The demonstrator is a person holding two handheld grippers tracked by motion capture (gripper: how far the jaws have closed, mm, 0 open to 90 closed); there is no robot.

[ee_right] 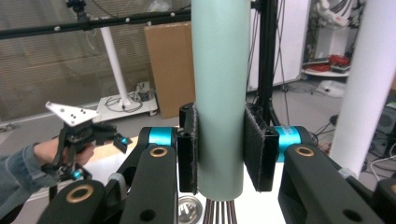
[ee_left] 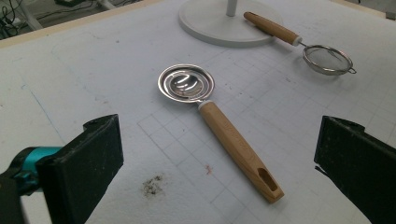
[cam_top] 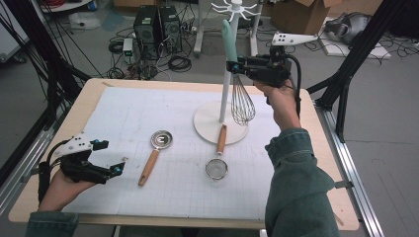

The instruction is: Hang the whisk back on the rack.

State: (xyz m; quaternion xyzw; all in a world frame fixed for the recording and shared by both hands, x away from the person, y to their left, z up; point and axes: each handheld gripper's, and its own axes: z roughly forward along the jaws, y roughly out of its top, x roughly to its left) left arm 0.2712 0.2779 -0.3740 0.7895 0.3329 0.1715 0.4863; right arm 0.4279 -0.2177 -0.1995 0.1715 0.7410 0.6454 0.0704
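The whisk (cam_top: 238,81) is hanging upright in the air above the counter (cam_top: 89,96), its pale green handle pointing up and its wire loops hanging down just in front of the white stand (cam_top: 225,94), over the stand's round base. The right gripper (cam_top: 231,66) is clamping the whisk's handle, and in the right gripper view its fingers (ee_right: 187,149) are pressing against both sides of the green handle (ee_right: 219,98), with the wires showing just below them. The left gripper (cam_top: 114,165) is resting low at the near left of the counter, its fingers (ee_left: 88,158) standing wide apart with nothing between them. Ahead of it a slotted spoon (cam_top: 154,155) with a wooden handle is lying flat on the white gridded mat (cam_top: 123,118). The small mesh strainer (cam_top: 218,160) is lying to the spoon's right, its bowl sitting empty and the end of its wooden handle resting on the edge of the stand's base.
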